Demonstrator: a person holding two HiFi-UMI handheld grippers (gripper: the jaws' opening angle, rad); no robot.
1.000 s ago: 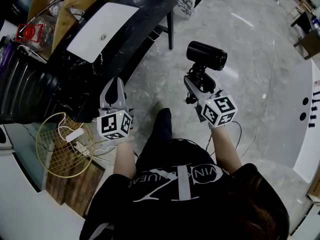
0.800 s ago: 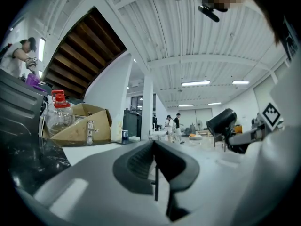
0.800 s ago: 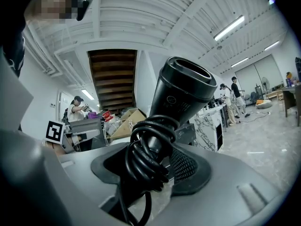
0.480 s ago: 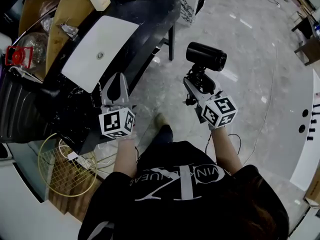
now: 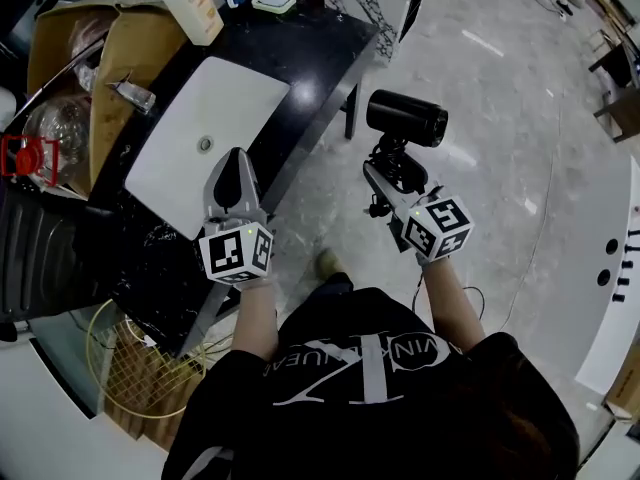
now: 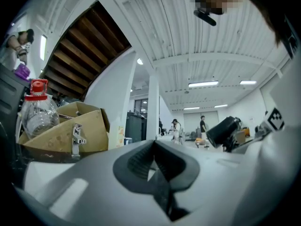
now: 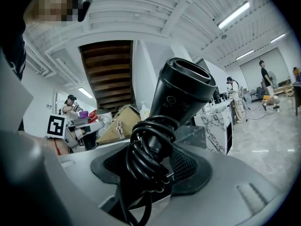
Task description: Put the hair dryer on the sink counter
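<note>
The right gripper is clamped on the handle of the black hair dryer, its pads pressing on the coiled cord wrapped round that handle. The dryer's barrel stands above the jaws, over the grey floor and well apart from the black sink counter to the left. The left gripper has its fingers together with nothing between them, and in the head view it lies over the near edge of the white basin.
</note>
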